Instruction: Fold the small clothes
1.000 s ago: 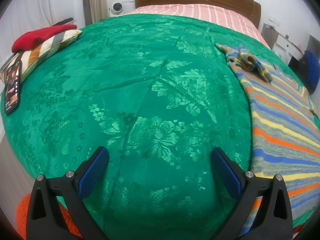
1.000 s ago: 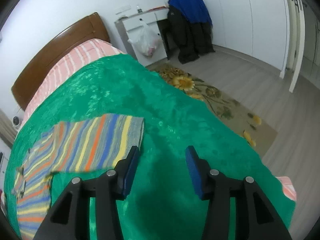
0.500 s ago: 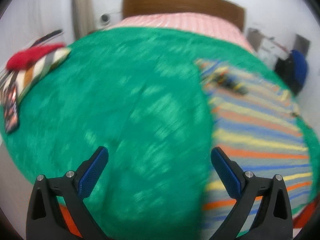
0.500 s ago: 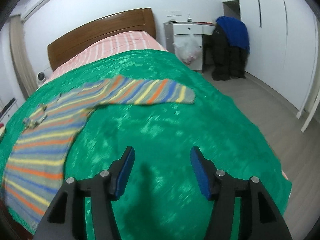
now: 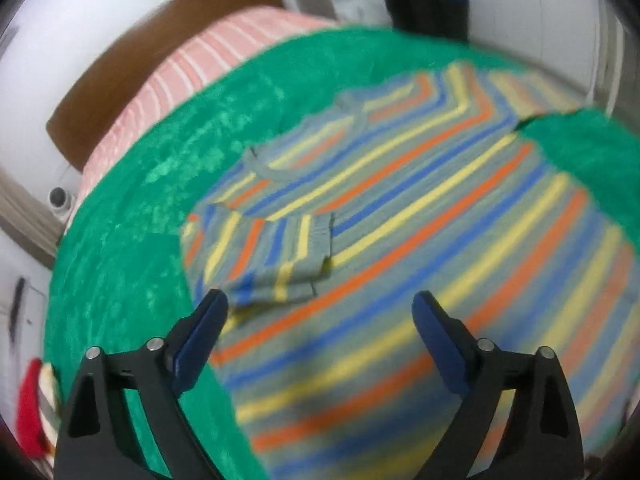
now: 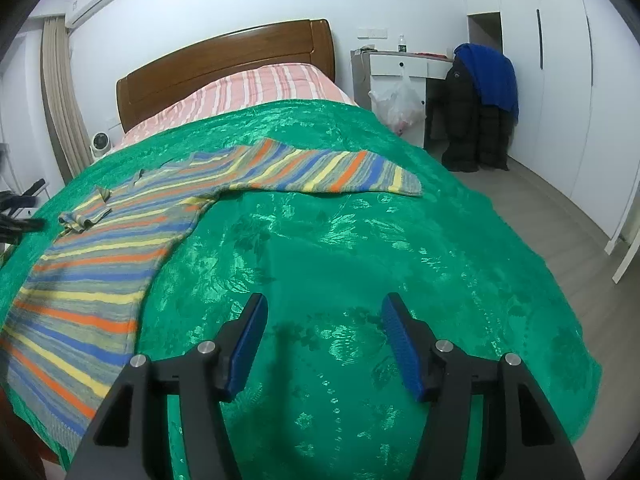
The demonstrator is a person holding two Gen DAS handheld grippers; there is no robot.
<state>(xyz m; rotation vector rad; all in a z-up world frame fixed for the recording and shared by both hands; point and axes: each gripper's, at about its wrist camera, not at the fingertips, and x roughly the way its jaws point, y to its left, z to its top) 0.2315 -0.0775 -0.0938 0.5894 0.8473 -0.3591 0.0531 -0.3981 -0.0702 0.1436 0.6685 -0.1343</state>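
Observation:
A long-sleeved sweater [image 5: 420,216] striped in grey, blue, yellow and orange lies flat on the green bedspread [image 5: 132,216]. One sleeve [image 5: 264,256] is folded in across its chest. My left gripper [image 5: 320,312] hovers just above the sweater near that sleeve, its jaws wide and closing, with nothing pressed between the pads. In the right wrist view the sweater [image 6: 108,248] lies at the left with its other sleeve [image 6: 332,170] stretched out to the right. My right gripper [image 6: 324,320] is over bare bedspread, jaws opening and empty.
A wooden headboard [image 6: 224,60] and pink striped sheet [image 6: 256,92] lie beyond the bedspread [image 6: 360,240]. A white desk [image 6: 404,66] with a plastic bag [image 6: 398,108] and hung dark and blue clothes [image 6: 484,96] stand right. A red cloth [image 5: 28,412] lies at the bedspread's left edge.
The left gripper swung from bare bedspread to above the sweater and rolled. The right gripper turned from the floor side toward the headboard, and its jaws widened.

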